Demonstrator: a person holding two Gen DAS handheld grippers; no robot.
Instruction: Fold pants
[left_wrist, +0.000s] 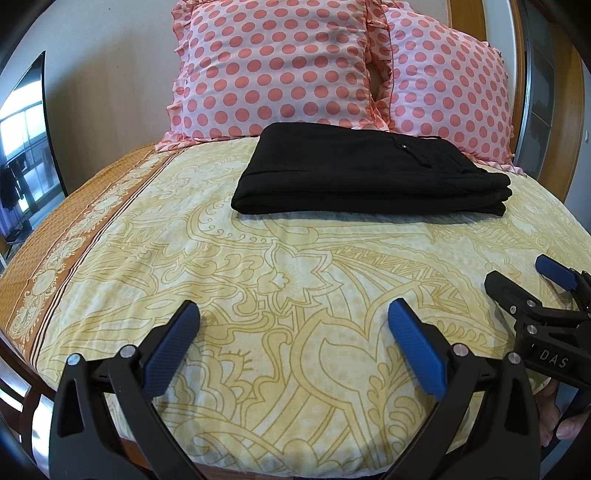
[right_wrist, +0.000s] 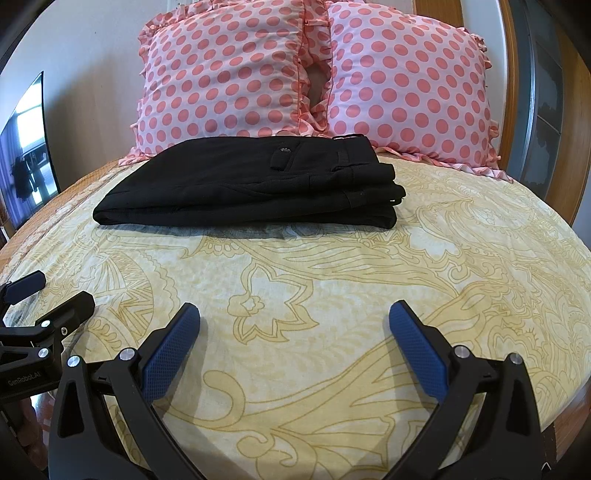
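With both tools held low over the near edge of the bed, the left gripper (left_wrist: 293, 314) has its blue pads spread wide, nothing between them; the right gripper (right_wrist: 294, 314) likewise — fingers apart, empty. Both hover above the yellow patterned bedspread (left_wrist: 295, 266), side by side. Farther on, well apart from either gripper, the black pants (right_wrist: 251, 184) lie folded in a compact stack, pocket button up, waistband end to the right. Just behind — two pink polka-dot pillows (right_wrist: 310, 70) against the wall.
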